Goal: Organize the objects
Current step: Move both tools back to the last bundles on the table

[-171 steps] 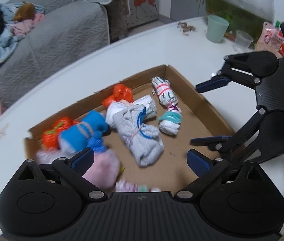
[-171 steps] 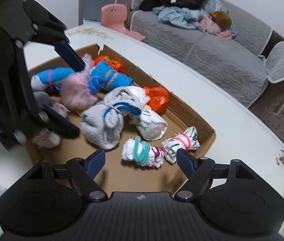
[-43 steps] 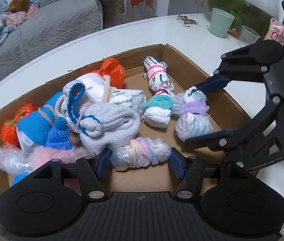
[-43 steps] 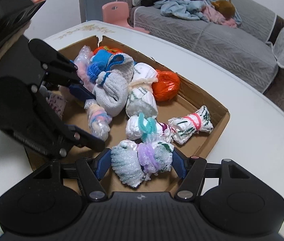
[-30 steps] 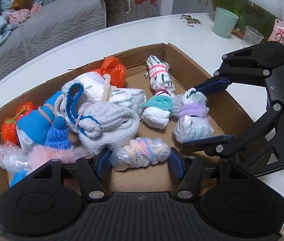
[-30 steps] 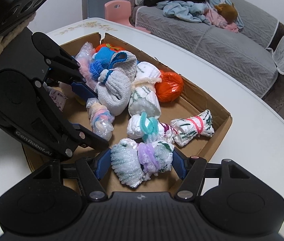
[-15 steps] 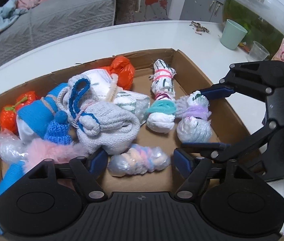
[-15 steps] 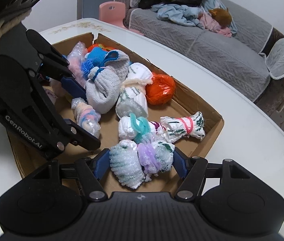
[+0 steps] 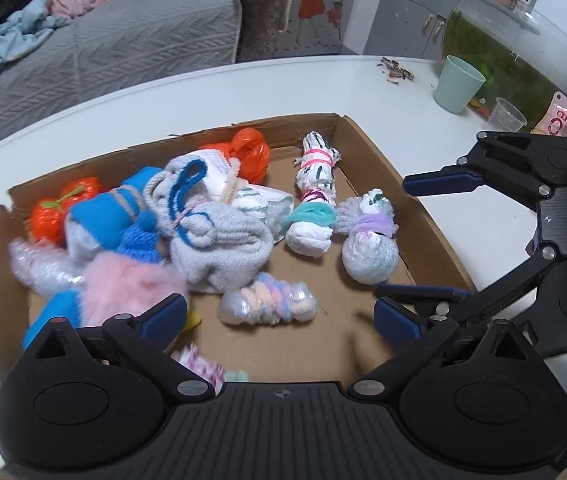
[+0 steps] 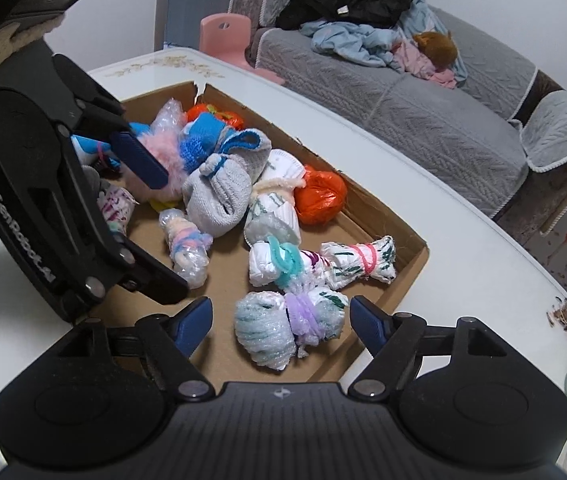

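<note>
Left wrist view: left gripper [image 9: 279, 314] is standing wide, jaws just opening, releasing pastel bundle [image 9: 267, 305].
Right gripper [image 10: 281, 320]: is opening, clearing purple-tied bundle [image 10: 287, 330] at 6 o'clock in cardboard box [image 10: 413, 276].

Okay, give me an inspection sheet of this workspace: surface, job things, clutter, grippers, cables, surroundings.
Surface: round white table, bare around the box.
Job's things: shallow brown cardboard box holding tied bundles; bundle with purple tie and pastel-banded plastic bundle both lie loose on the box floor.
Clutter: mint green cup, clear plastic cup, pink pouch, crumbs.
Grippers: left gripper and right gripper have just been opening; both open, pads clear of the bundles.
Cables: nothing seen.
Surroundings: grey sofa piled with clothes, glass fish tank, pink chair.
</note>
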Tool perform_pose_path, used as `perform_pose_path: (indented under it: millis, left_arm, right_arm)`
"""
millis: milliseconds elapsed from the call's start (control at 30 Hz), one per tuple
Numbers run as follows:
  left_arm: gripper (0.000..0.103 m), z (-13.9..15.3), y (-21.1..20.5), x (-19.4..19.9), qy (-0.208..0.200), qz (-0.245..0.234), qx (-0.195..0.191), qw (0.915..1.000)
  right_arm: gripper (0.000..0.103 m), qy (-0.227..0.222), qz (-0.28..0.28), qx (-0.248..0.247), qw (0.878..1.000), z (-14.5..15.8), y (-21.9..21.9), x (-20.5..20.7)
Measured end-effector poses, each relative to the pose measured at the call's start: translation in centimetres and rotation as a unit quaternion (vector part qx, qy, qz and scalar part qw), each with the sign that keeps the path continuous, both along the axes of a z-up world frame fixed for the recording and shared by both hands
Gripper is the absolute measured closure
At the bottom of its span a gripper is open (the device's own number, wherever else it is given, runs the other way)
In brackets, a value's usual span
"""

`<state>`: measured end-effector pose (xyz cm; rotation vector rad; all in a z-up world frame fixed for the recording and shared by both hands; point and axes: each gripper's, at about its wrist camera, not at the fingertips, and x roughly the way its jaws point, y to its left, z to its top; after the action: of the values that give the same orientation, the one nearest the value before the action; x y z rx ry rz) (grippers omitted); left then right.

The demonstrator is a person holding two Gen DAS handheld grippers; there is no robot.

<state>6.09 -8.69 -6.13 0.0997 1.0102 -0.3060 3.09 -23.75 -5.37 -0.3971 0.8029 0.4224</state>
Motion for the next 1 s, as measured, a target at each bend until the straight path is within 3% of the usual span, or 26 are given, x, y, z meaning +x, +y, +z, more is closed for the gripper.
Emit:
perform_pose_path:
  millis: [167, 267, 300, 433, 633, 733, 800, 1000]
  left_arm:
    - [0.001, 2.4, 0.3, -4.8, -0.01, 0.019, 0.002, 0.9998]
    - [0.001, 3.4, -0.1, -9.3, -0.013, 0.027, 0.009, 0.9995]
    - [0.001, 3.7, -0.3, -11.0, -0.017, 0.037, 0.013, 0.9991]
    - [0.001, 3.7, -1.6, -17.1, -0.015, 0.063, -0.004, 0.9979]
    - [0.001, 1.5, -6.3, -21.5, -0.013, 0.031, -0.001, 0.9994]
    - [0.001, -0.1, -7.1, -21.7, -0.007, 0.028, 0.01, 0.9995]
    - [0.001, -1.1, -6.8, -21.5, 0.009, 0.044, -0.002, 0.999]
    - [0.001, -3.1, -5.9, -21.2, 0.006, 0.069, 0.007, 0.9975]
  right_arm:
    - [0.03, -0.005, -0.044, 0.007, 0.999, 1.8, -1.1, -2.6]
    - [0.012, -0.019, -0.103, 0.012, 0.994, 3.6, -1.7, -5.9]
    - [0.011, -0.019, -0.135, 0.021, 0.99, 4.1, -2.0, -7.2]
    - [0.01, -0.016, -0.255, 0.08, 0.964, 5.4, -2.5, -13.6]
    - [0.006, -0.027, -0.385, 0.16, 0.909, 5.3, -2.8, -20.3]
    - [0.006, -0.033, -0.385, 0.151, 0.91, 5.0, -2.6, -20.5]
    - [0.006, -0.038, -0.381, 0.15, 0.912, 4.9, -2.7, -20.1]
    - [0.006, -0.032, -0.381, 0.143, 0.913, 4.4, -2.6, -20.0]
